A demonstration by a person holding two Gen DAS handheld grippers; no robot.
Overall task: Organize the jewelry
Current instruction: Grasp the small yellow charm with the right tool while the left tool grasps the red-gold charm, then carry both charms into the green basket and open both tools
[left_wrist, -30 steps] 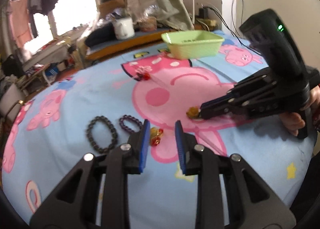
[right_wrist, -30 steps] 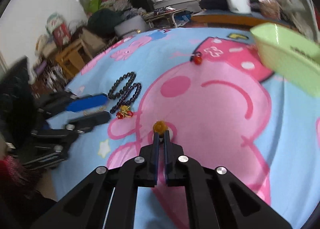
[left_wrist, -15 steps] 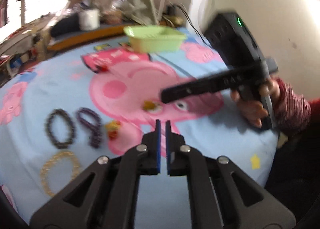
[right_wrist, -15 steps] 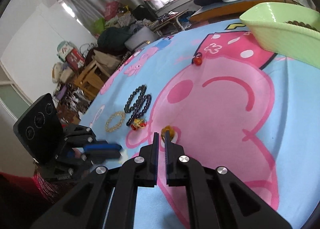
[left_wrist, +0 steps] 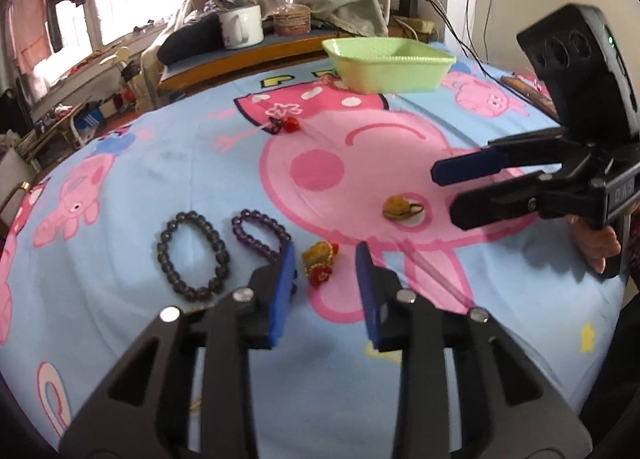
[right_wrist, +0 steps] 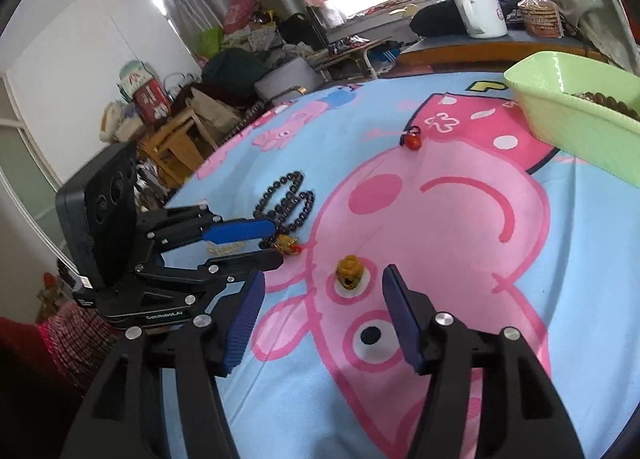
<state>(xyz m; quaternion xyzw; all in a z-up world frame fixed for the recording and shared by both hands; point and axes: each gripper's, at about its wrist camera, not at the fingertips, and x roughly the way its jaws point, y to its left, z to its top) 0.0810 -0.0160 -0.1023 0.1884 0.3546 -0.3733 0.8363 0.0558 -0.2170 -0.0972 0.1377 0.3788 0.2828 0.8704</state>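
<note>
Your left hand-held gripper (left_wrist: 325,263) is released, its ribbed blue pads spread on either side of a small knobbly yellow-and-red charm (left_wrist: 320,262) lying on the soft cartoon-pig blanket (left_wrist: 160,163). Half a second ago those pads were nearly pressed together and raised above the blanket; now they sit low and wide. Your right hand-held gripper (right_wrist: 322,291) is also released, where it was almost closed on the amber ornament (right_wrist: 349,271) before. That rounded, lumpy ornament with its dark loop now rests free on the blanket between the spread pads, touching neither. Left of the charm lie two bracelets of round glossy beads: a purple one (left_wrist: 260,233) just beside the left pad and a dark grey one (left_wrist: 192,255) further out. A red bead charm (left_wrist: 286,125) sits further back, and the pale green plastic basket (left_wrist: 390,65), rectangular with a beaded rim, stands at the far edge, holding brown beads (right_wrist: 604,101).
</note>
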